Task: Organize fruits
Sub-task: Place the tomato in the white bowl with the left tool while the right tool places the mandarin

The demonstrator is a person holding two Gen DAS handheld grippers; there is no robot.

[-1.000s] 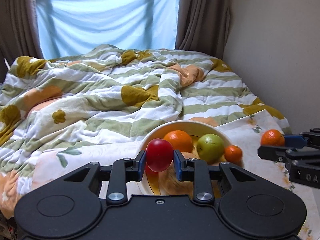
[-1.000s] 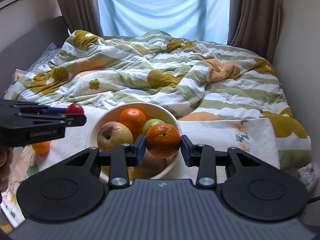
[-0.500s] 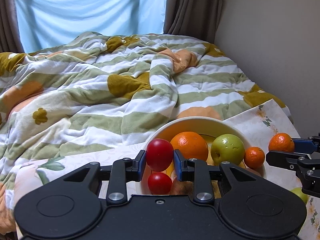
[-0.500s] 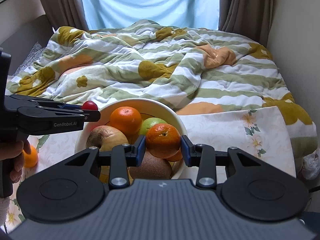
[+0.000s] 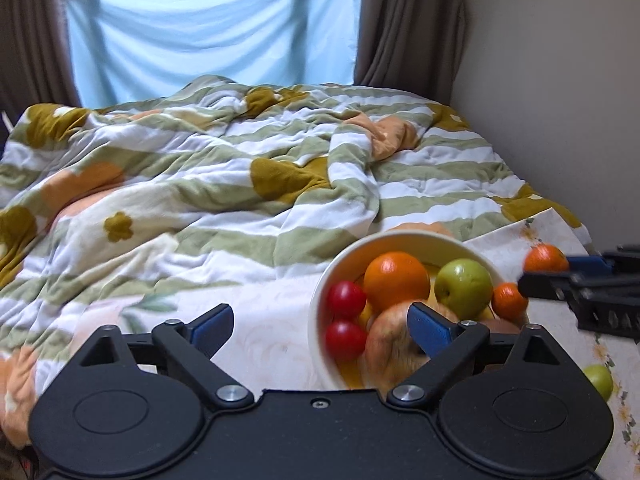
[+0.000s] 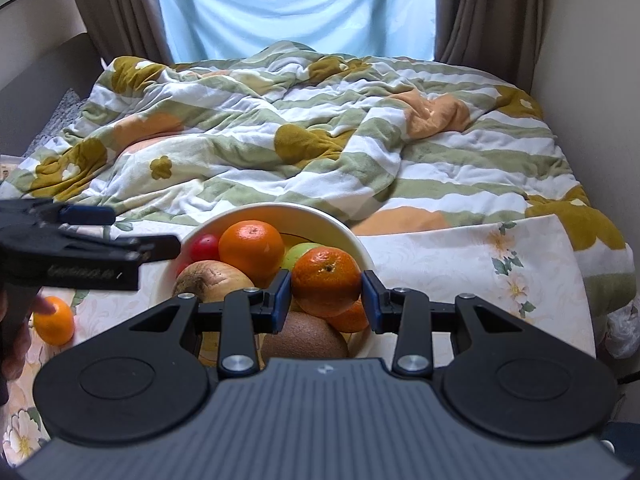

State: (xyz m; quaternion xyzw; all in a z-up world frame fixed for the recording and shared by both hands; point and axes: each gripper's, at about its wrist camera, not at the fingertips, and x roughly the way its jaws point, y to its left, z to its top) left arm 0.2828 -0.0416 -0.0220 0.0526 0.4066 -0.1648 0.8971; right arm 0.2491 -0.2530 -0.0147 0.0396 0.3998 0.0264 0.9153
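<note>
The left gripper (image 5: 318, 322) has just been opening; its blue pads stand wide apart with nothing between them. Ahead and to its right sits a cream bowl (image 5: 320, 300), its near side cut off by the gripper body. Inside lie two red fruits (image 5: 346, 299), a large orange (image 5: 396, 280), a green apple (image 5: 464, 283) and a blurred, partly hidden reddish apple (image 5: 390, 346). The right gripper (image 6: 326, 294) is clamped on a mandarin (image 6: 326, 282) above the bowl. A brown fruit (image 6: 304, 340) beneath is half hidden.
</note>
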